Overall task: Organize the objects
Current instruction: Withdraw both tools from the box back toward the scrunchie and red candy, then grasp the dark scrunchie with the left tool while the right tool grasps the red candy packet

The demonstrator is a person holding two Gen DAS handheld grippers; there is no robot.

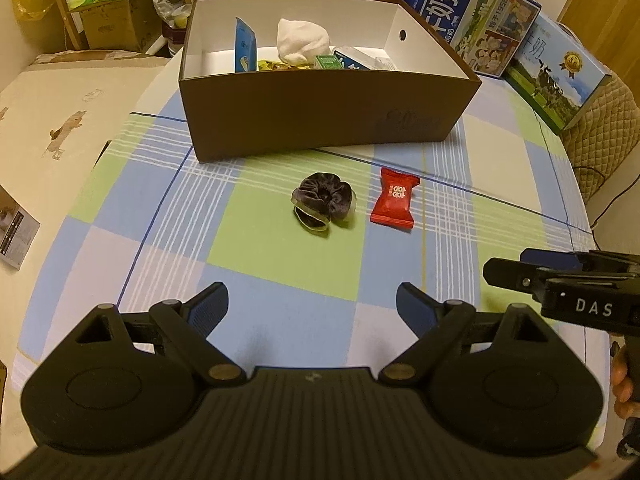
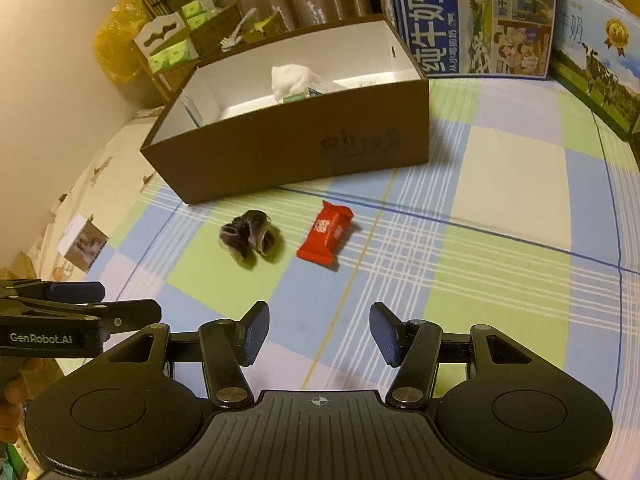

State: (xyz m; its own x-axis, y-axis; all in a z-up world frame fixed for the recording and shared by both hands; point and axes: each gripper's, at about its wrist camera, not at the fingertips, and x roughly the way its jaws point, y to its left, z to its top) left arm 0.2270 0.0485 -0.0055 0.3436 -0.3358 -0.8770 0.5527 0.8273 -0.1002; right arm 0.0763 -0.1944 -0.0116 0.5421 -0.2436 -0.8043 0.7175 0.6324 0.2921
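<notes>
Both grippers, left (image 1: 312, 304) and right (image 2: 318, 330), hover wide open, holding nothing, above the bed's near edge; dark scrunchie (image 1: 323, 207) and red candy (image 1: 394, 201) lie mid-bed before the brown box (image 1: 328, 116).

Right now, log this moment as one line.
left gripper open, empty | right gripper open, empty | scrunchie, red candy on cloth | box part-filled

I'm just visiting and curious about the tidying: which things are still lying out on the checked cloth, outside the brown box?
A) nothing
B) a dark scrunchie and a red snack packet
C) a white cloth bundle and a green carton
B: the dark scrunchie and red snack packet lie on the checked cloth in front of the brown box.
</notes>
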